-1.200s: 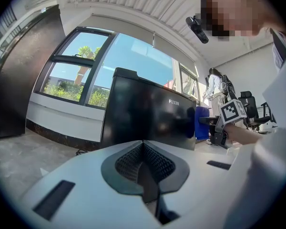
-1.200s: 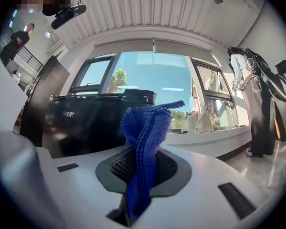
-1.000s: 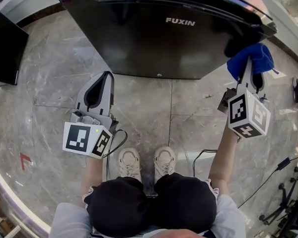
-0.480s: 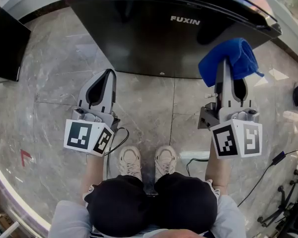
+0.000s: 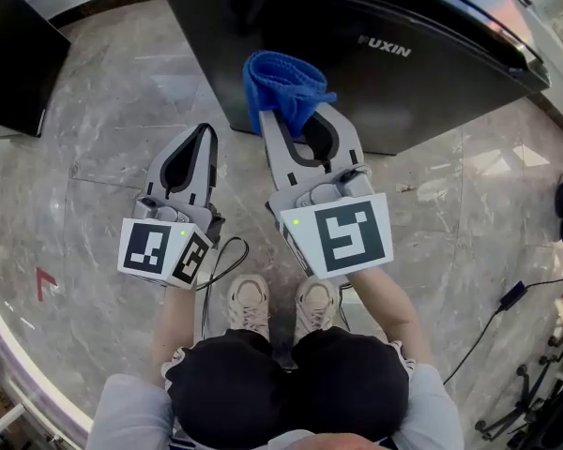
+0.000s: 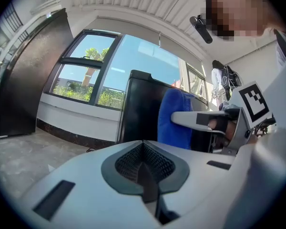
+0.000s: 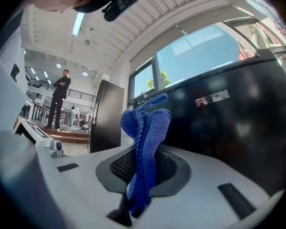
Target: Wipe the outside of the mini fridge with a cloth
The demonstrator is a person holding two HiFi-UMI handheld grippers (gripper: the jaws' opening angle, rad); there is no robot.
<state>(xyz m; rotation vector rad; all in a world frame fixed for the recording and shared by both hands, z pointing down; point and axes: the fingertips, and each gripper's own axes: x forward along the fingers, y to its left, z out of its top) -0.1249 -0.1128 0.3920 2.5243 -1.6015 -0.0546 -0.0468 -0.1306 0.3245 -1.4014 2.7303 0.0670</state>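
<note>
Black FUXIN mini fridge [image 5: 432, 92], blue cloth [image 5: 283, 84]

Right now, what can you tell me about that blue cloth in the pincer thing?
The blue cloth looks like a soft, knitted-textured rag, bunched into loose folds. The right gripper is shut on its lower part, so the rest sticks out beyond the jaws. It is held low before the front of the black mini fridge, toward the person's left side of it; whether it touches the fridge cannot be told.
</note>
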